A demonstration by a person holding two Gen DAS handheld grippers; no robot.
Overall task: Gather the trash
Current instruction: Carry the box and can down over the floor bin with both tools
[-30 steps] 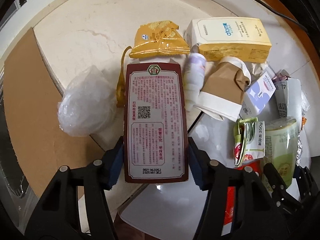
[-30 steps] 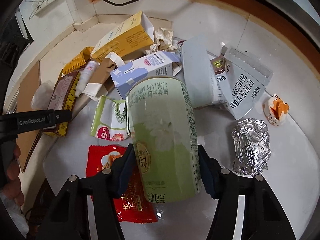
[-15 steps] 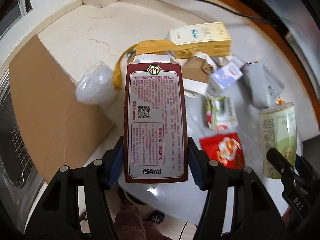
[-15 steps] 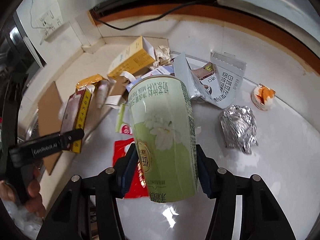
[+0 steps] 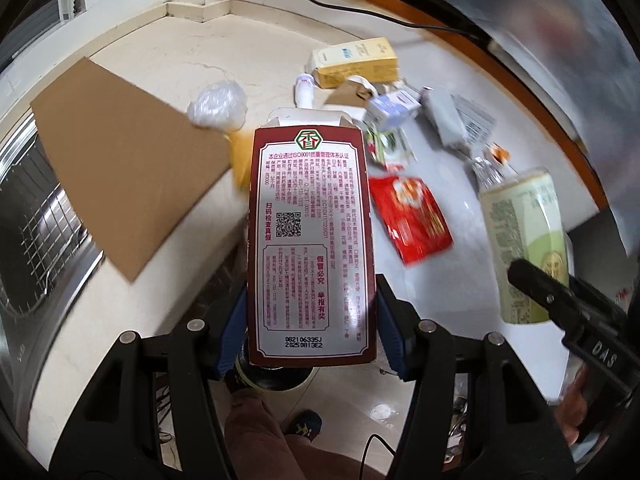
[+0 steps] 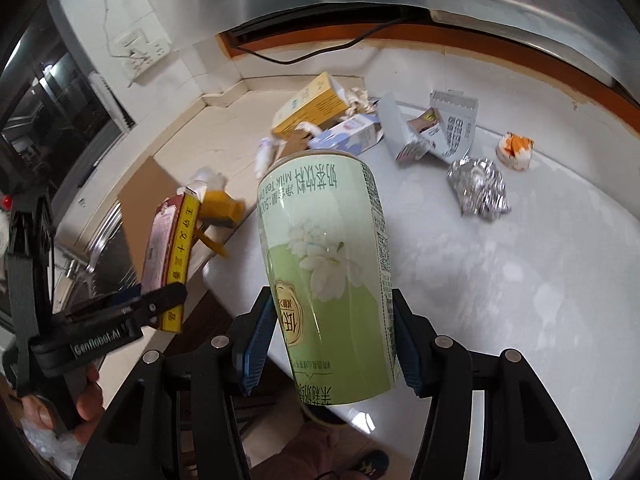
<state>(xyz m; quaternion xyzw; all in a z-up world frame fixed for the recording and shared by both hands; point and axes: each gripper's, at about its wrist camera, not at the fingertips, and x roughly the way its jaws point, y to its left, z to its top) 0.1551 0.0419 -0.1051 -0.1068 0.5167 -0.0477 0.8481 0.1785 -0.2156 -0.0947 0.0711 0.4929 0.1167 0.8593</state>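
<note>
Glossy cardboard box (image 5: 310,236), shiny paper cup (image 6: 332,272), crinkled, probably foil wad (image 6: 478,192).

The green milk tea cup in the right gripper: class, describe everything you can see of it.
The green milk tea cup is a tall, tapered, glossy cup, pale green above and darker green below, with a white flower, a gold seal and printed text. It is lifted clear of the white counter and tilted. The right gripper clamps its sides between blue pads. Nothing else touches it.
</note>
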